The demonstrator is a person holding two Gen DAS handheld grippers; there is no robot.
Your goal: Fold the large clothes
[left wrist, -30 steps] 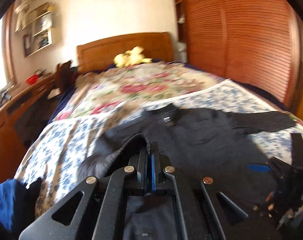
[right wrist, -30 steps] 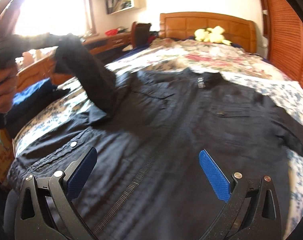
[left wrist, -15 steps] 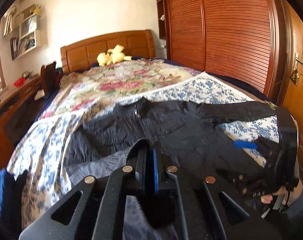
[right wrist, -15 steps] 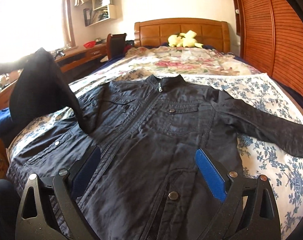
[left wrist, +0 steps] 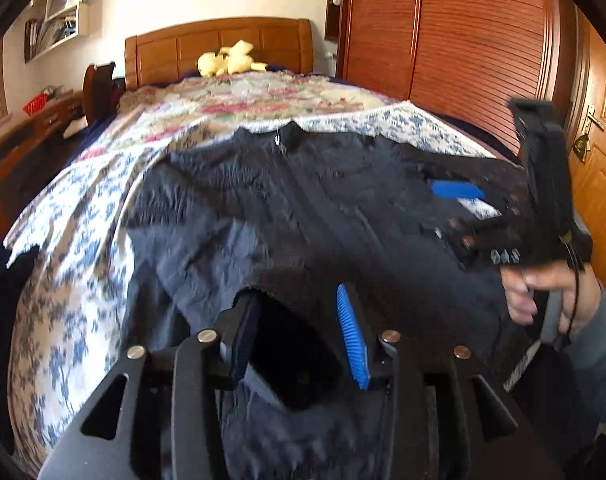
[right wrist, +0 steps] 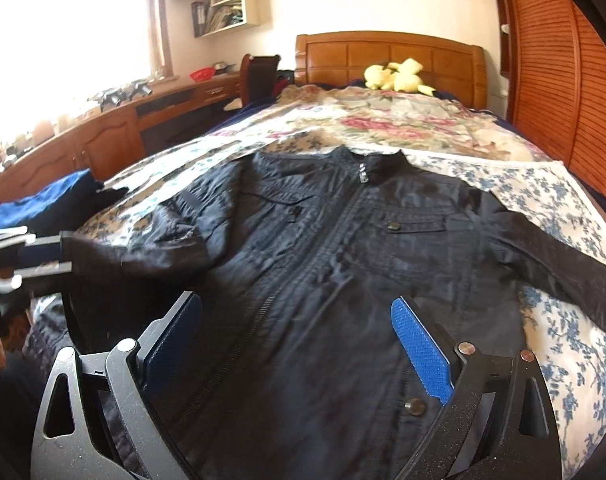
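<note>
A black zip jacket (right wrist: 343,248) lies face up on the bed, collar towards the headboard. It also shows in the left wrist view (left wrist: 287,208). Its left sleeve (right wrist: 143,256) is folded in over the chest, and the cuff (left wrist: 295,288) sits between the parted fingers of my left gripper (left wrist: 299,332), which is open. My left gripper also shows at the left edge of the right wrist view (right wrist: 27,256). My right gripper (right wrist: 295,344) is open and empty above the jacket's lower front. The right sleeve (right wrist: 555,264) lies stretched out to the right.
The bed has a blue-flowered cover (right wrist: 559,208) and a floral quilt (right wrist: 383,120), with a yellow soft toy (right wrist: 395,76) at the wooden headboard. A wooden desk (right wrist: 103,136) runs along the left. Blue clothes (right wrist: 47,204) lie at the bed's left edge. A slatted wardrobe (left wrist: 463,40) stands to the right.
My left gripper has opened and let go of the left sleeve, which it had carried across onto the jacket's front. My right gripper stays open over the lower front.
</note>
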